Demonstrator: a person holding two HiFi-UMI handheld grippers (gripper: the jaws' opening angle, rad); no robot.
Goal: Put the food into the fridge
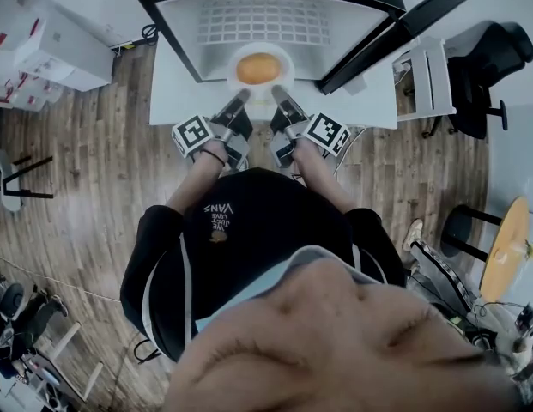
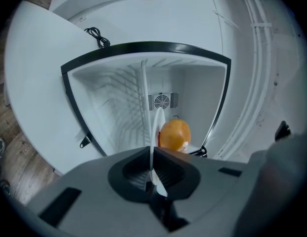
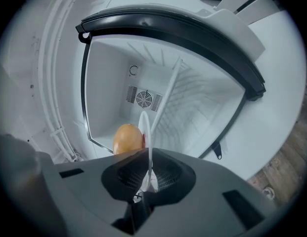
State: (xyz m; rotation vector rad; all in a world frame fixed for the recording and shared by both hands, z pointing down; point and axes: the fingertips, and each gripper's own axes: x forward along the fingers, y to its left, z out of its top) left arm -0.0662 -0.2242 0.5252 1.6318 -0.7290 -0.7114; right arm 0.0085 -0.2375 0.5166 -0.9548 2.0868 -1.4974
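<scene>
Both the left gripper (image 1: 240, 98) and right gripper (image 1: 279, 95) clamp the rim of the white plate (image 1: 285, 57), bearing glossy round orange food (image 1: 258, 68), at the open fridge (image 1: 275, 20).

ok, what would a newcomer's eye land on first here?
A round orange food item sits on a white plate at the mouth of the open fridge, centre of the head view. The left gripper and right gripper each have jaws shut on the plate's near rim, side by side. The fridge's black door hangs open at the right.
</scene>
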